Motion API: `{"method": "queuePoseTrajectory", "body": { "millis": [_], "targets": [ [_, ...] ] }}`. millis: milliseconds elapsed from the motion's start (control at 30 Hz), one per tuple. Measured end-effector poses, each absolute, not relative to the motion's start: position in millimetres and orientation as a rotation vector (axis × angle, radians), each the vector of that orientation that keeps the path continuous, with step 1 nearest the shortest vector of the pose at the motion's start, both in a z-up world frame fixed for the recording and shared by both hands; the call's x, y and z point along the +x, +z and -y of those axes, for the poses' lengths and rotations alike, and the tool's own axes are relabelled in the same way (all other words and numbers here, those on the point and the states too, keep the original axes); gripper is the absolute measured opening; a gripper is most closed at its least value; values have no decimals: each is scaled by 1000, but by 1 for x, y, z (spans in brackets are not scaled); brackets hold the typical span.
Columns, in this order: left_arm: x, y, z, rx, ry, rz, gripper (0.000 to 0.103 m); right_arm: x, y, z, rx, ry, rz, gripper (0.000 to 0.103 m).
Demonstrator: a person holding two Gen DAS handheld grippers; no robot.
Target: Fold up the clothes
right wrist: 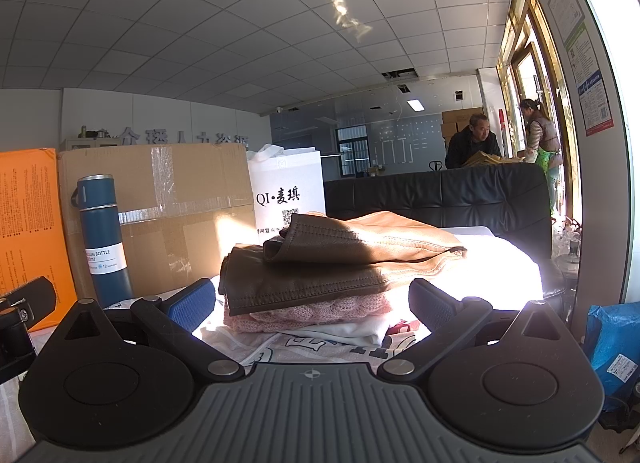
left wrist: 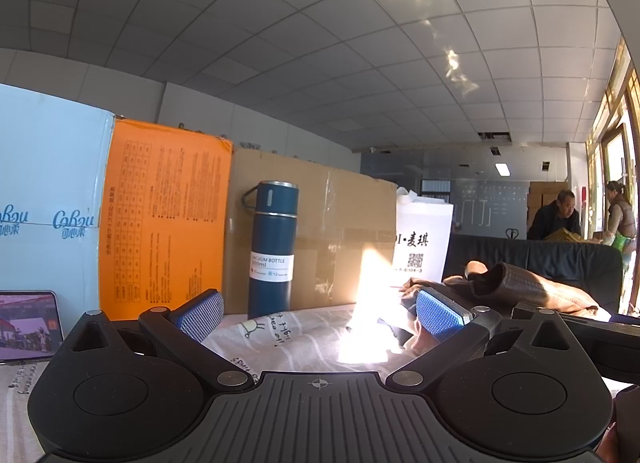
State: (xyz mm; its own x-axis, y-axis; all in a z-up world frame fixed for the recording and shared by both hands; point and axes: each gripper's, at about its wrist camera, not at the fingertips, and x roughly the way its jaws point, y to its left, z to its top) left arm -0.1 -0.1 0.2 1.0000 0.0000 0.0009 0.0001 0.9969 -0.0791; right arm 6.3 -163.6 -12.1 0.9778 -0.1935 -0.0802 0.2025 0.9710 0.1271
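A pile of clothes lies on a printed sheet (right wrist: pixel 320 347) in the right wrist view. A brown leather jacket (right wrist: pixel 340 259) tops it, over a pink knit (right wrist: pixel 316 313) and a white garment (right wrist: pixel 348 333). My right gripper (right wrist: pixel 316 303) stands open, level, just in front of the pile, with nothing between its blue pads. In the left wrist view the brown jacket (left wrist: pixel 520 287) lies to the right, behind the right finger. My left gripper (left wrist: pixel 320 315) is open over the printed sheet (left wrist: pixel 296 335), empty.
A blue vacuum bottle (left wrist: pixel 272 251) (right wrist: pixel 102 239) stands before a cardboard box (left wrist: pixel 332 231) (right wrist: pixel 172 199). An orange box (left wrist: pixel 160 215), a pale blue box (left wrist: pixel 48 199), a white bag (right wrist: pixel 288 191) and a phone (left wrist: pixel 28 325) line the back. A black sofa (right wrist: pixel 440 199) lies beyond; two persons stand far right.
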Motion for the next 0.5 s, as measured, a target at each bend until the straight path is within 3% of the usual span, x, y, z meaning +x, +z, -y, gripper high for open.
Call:
{"method": "queuePoseTrajectory", "body": {
  "millis": [500],
  "targets": [
    [0, 3, 0, -79, -3, -1, 103, 7, -12, 164, 134, -200, -74, 103]
  ]
}}
